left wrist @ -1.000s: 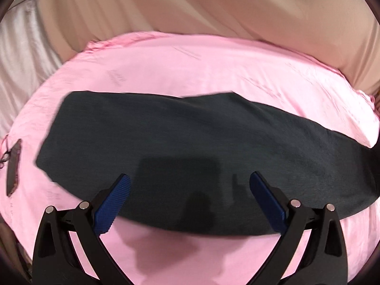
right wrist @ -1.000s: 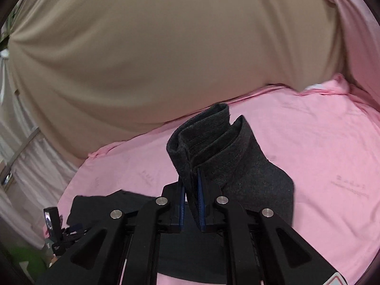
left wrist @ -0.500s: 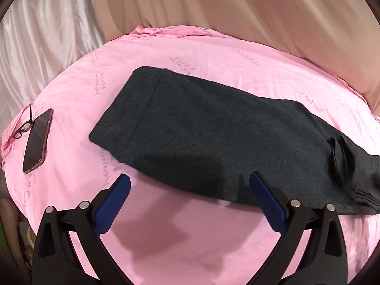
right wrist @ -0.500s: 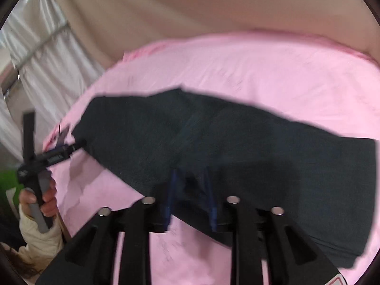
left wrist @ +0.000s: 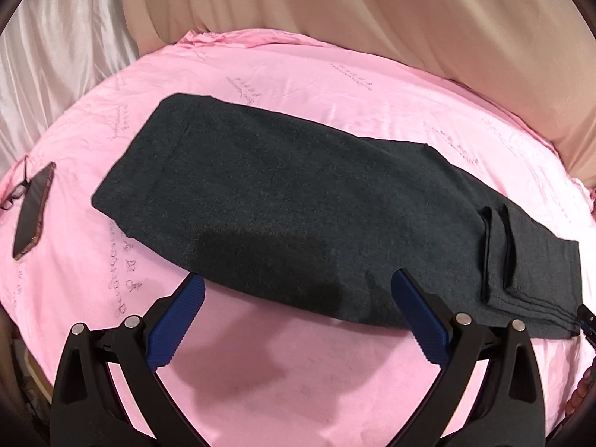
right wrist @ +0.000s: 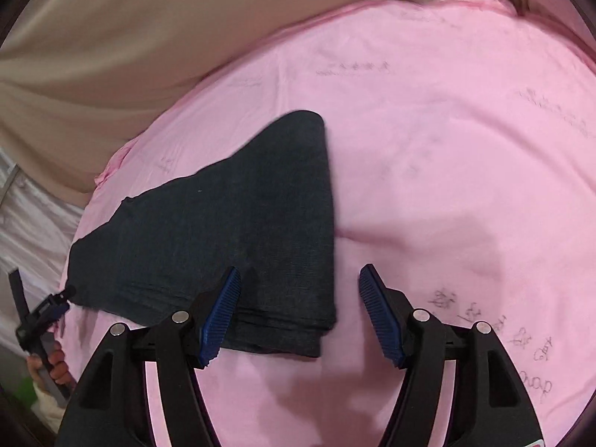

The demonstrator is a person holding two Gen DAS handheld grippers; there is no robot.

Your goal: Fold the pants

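Observation:
The dark grey pants (left wrist: 298, 208) lie flat and folded lengthwise on the pink sheet (left wrist: 298, 372), with stacked layered edges and a small raised crease at their right end. My left gripper (left wrist: 298, 316) is open and empty, just above the pants' near edge. In the right wrist view the pants (right wrist: 242, 231) taper away to the upper middle, and their layered end lies nearest. My right gripper (right wrist: 300, 309) is open and empty, its left finger over the pants' near corner. The left gripper (right wrist: 44, 316) shows at the far left, by the pants' other end.
A phone (left wrist: 31, 212) and a pair of glasses (left wrist: 15, 193) lie on the sheet's left edge. Beige fabric (left wrist: 372, 11) hangs behind the bed, and silvery fabric (left wrist: 56, 37) hangs at the left. The sheet (right wrist: 447, 149) spreads wide to the right of the pants.
My right gripper held a folded end of the pants up, laid it down on the sheet and opened. My left gripper stayed open and pulled back from the pants.

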